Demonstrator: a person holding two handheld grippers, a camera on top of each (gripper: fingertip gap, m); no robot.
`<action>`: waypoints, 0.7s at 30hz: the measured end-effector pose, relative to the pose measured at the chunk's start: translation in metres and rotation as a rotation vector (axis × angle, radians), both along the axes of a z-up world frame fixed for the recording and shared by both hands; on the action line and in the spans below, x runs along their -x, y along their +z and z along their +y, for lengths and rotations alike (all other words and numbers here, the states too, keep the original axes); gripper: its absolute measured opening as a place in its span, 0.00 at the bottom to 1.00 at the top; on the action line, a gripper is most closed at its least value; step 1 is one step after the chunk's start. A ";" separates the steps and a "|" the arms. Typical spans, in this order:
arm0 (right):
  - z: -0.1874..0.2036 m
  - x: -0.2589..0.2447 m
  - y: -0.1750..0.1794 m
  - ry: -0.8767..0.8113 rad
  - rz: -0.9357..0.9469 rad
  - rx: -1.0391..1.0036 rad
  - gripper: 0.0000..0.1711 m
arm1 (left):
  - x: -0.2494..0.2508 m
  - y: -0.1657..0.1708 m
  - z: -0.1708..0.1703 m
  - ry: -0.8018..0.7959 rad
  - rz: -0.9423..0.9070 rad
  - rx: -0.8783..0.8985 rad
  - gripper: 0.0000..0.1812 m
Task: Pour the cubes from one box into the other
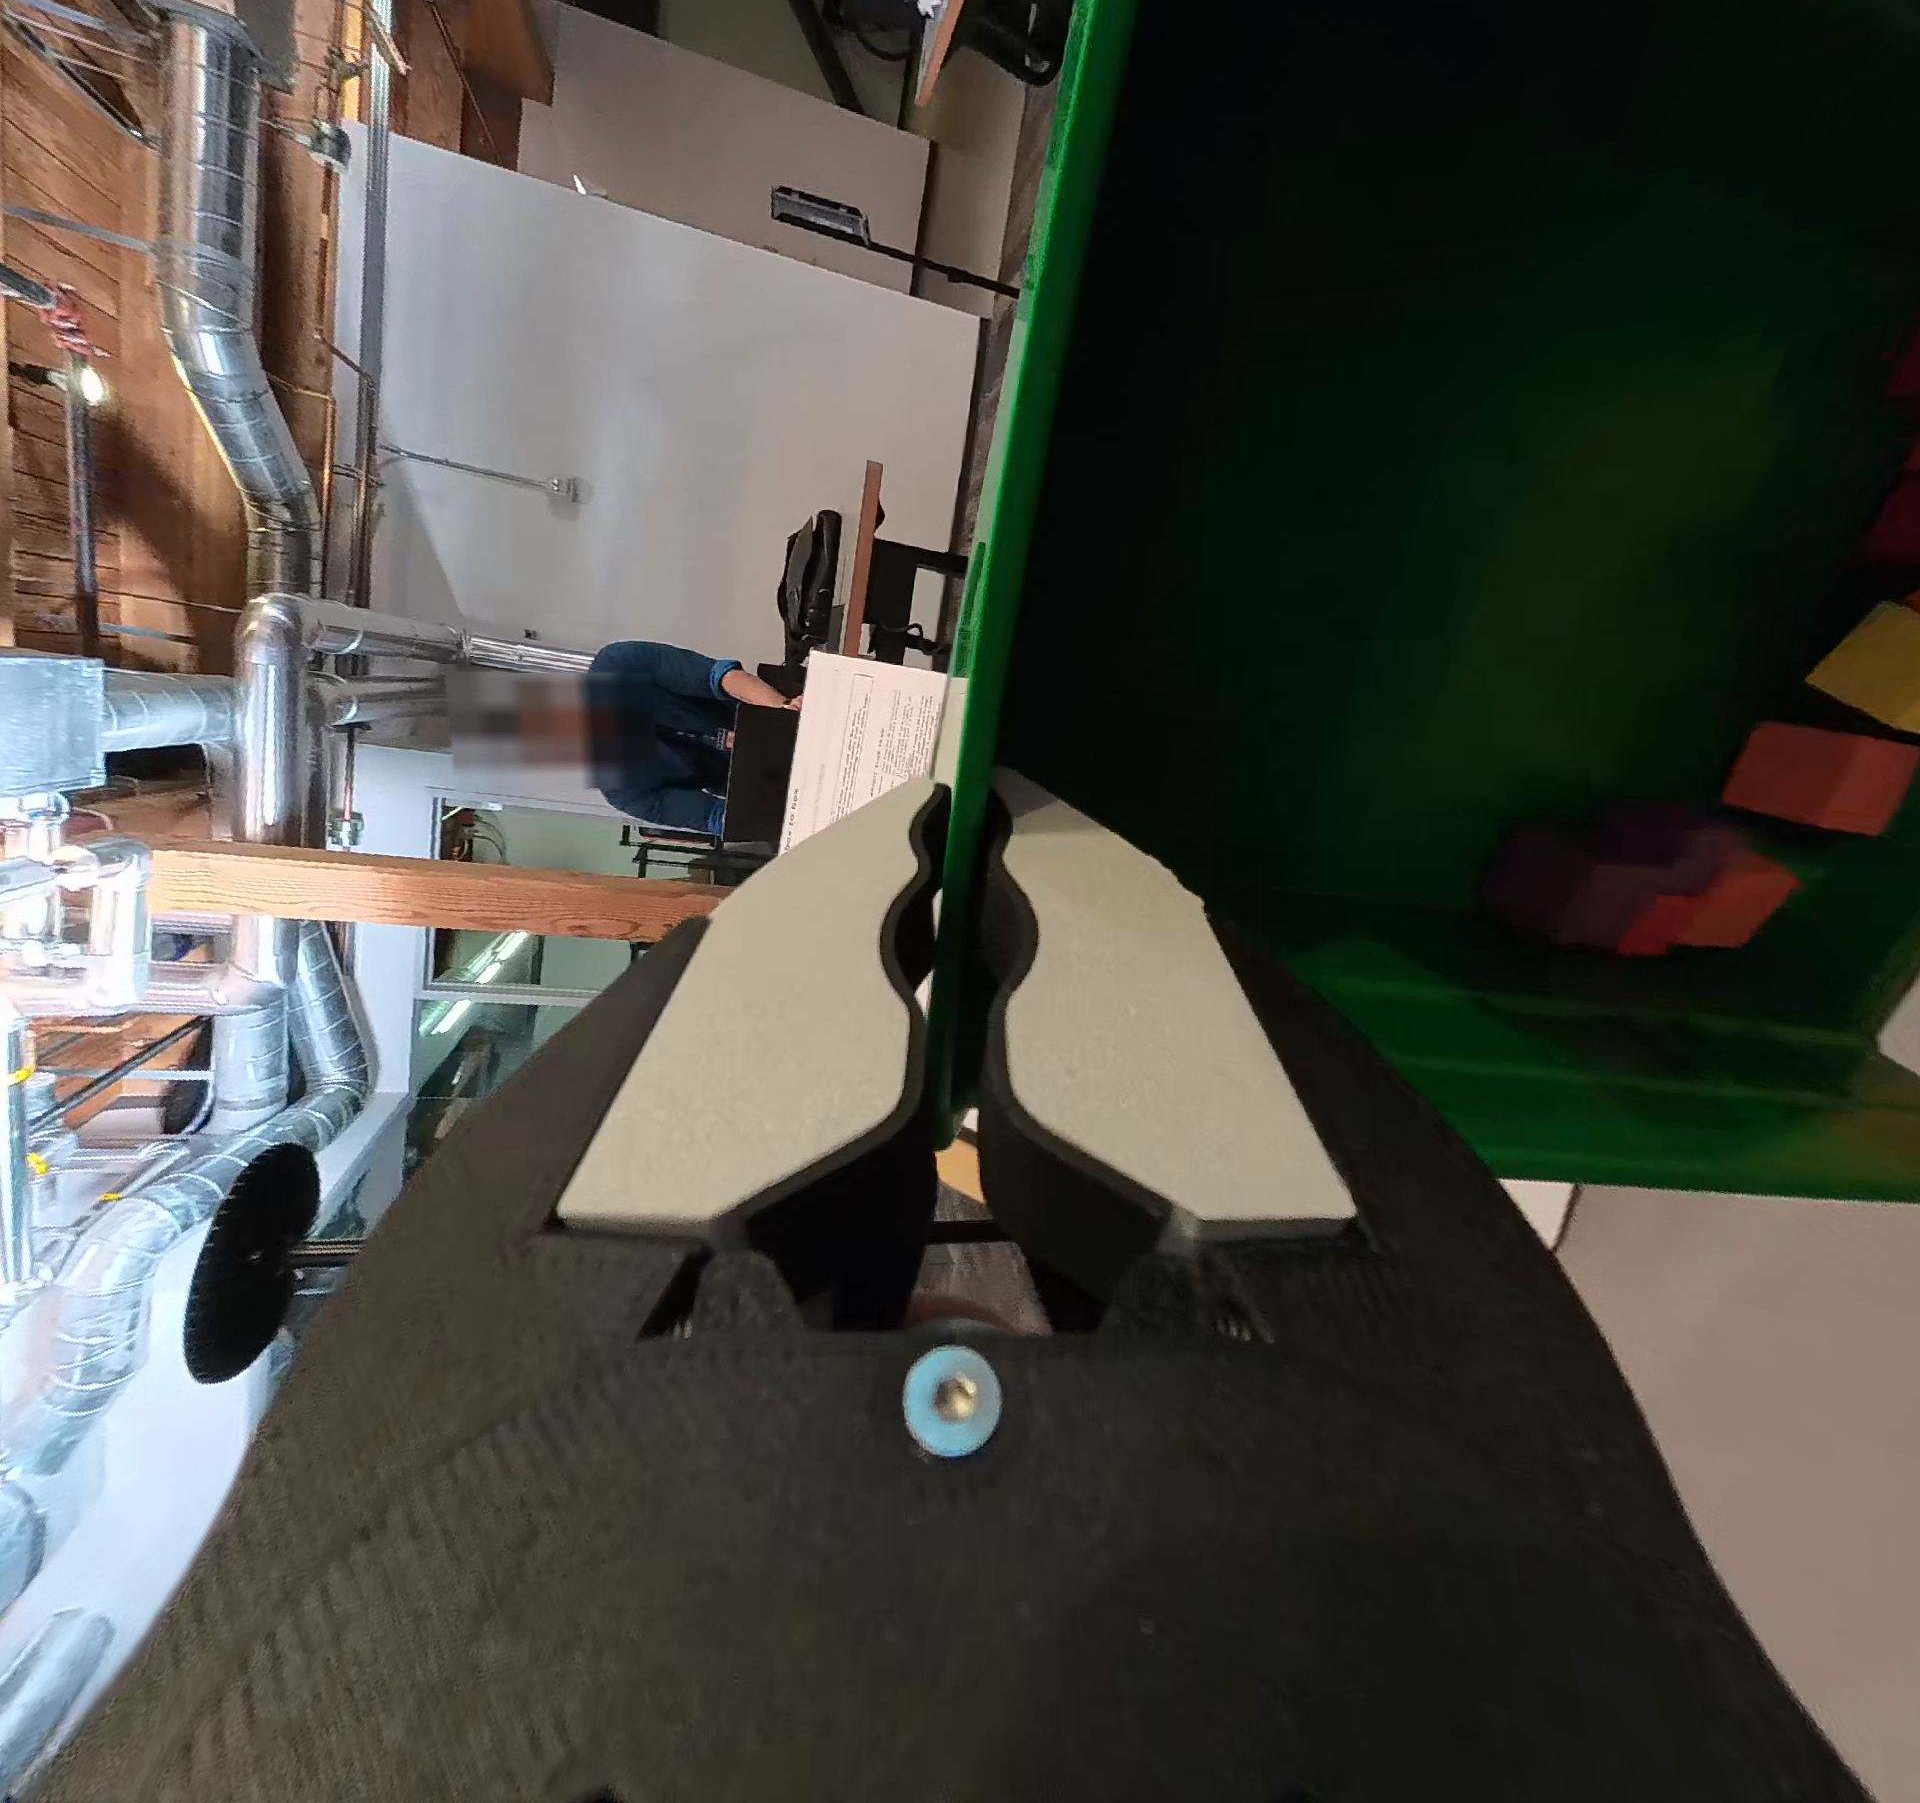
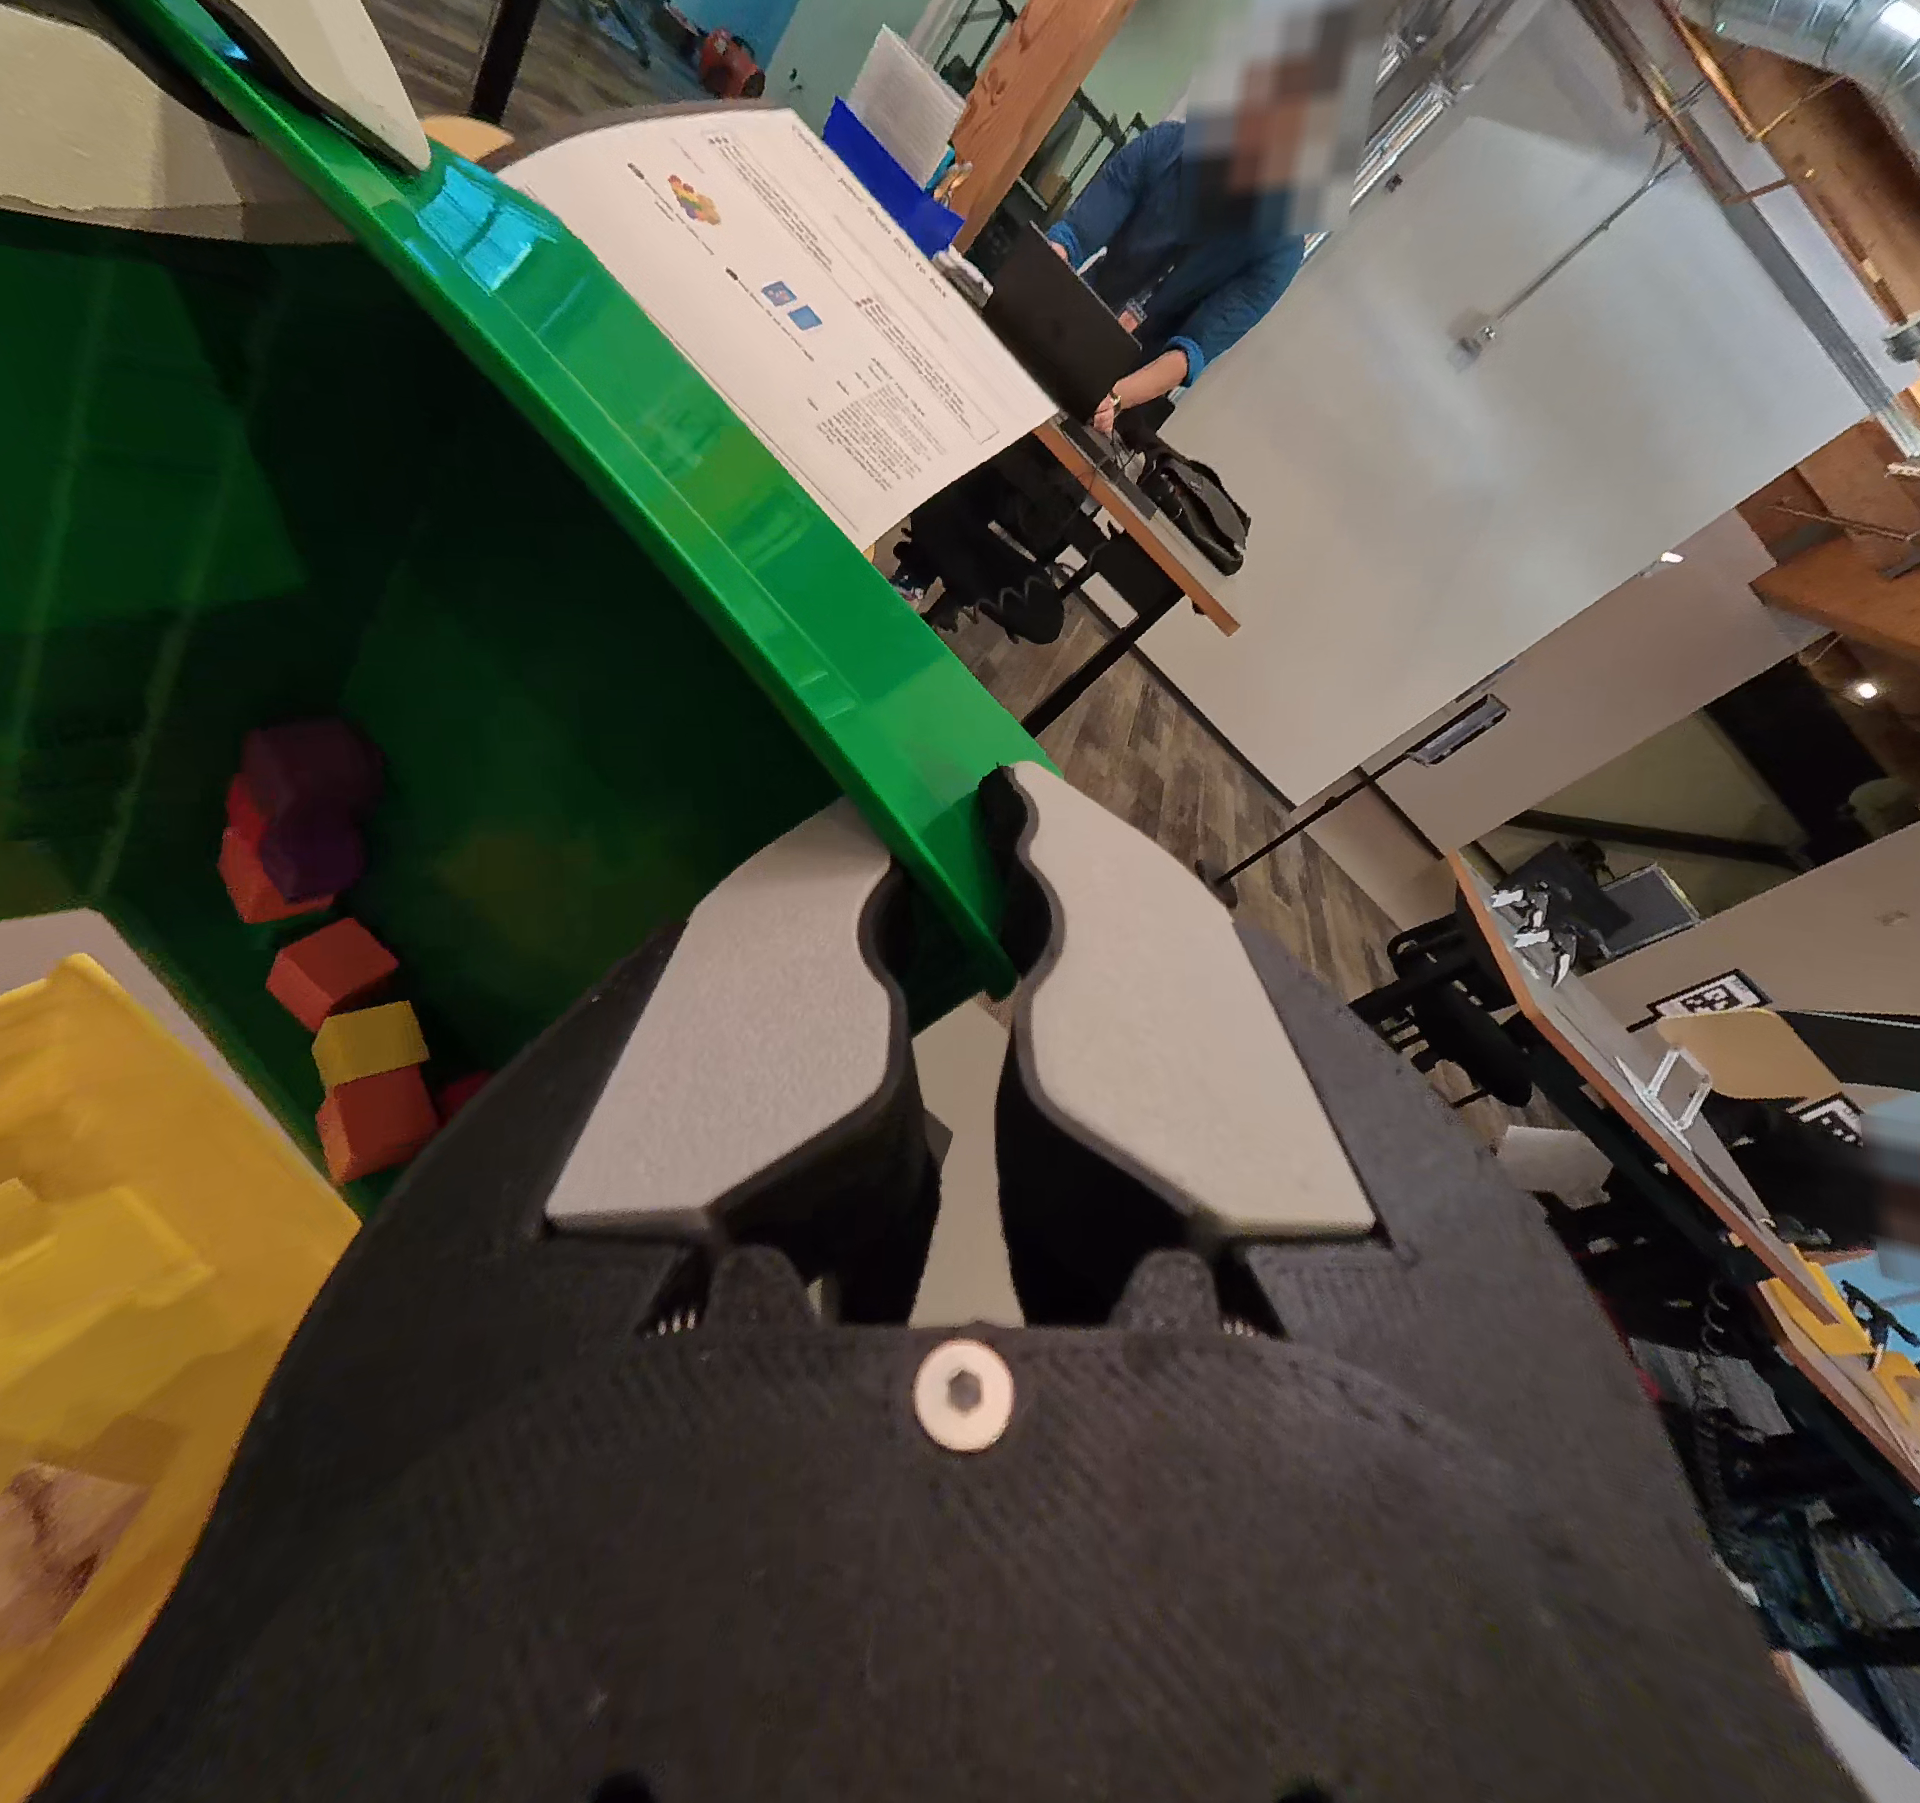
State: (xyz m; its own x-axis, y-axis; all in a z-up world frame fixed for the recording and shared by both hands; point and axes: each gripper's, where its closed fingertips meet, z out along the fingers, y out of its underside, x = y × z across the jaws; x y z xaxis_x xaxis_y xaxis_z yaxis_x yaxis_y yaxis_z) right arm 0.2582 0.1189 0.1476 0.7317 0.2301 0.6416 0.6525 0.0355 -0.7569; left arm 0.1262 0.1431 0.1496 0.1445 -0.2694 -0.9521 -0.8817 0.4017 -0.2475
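Both grippers hold a green plastic box (image 1: 1455, 506) tilted steeply on its side. My left gripper (image 1: 961, 818) is shut on one rim of the green box. My right gripper (image 2: 997, 808) is shut on the opposite rim (image 2: 727, 527). The left gripper's fingers (image 2: 312, 8) show at the top left of the right wrist view, clamped on the far rim. Several red, purple and yellow cubes (image 2: 332, 964) lie against the box's lower inner side; they also show in the left wrist view (image 1: 1683, 870). A yellow box (image 2: 114, 1234) sits below the green box's open mouth.
A printed sheet of paper (image 2: 831, 319) lies on the white table behind the green box. A person in a blue top (image 2: 1174, 236) sits at a laptop at a desk beyond. Other desks and chairs stand to the right.
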 end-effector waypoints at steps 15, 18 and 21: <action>-0.008 0.001 -0.004 -0.013 -0.011 0.000 0.05 | 0.002 -0.003 -0.007 0.003 0.015 -0.016 0.01; -0.012 0.002 -0.002 -0.007 -0.016 -0.015 0.03 | 0.002 -0.005 -0.011 -0.016 -0.004 0.007 0.01; -0.013 0.002 -0.004 -0.015 -0.023 -0.011 0.04 | 0.002 -0.004 -0.011 -0.005 0.016 -0.017 0.01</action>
State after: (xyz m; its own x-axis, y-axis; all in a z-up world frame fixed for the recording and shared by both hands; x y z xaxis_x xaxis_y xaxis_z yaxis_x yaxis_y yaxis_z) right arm 0.2561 0.1062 0.1440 0.7201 0.2121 0.6606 0.6701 0.0341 -0.7415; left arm 0.1241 0.1324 0.1453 0.1284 -0.2535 -0.9588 -0.8835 0.4100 -0.2267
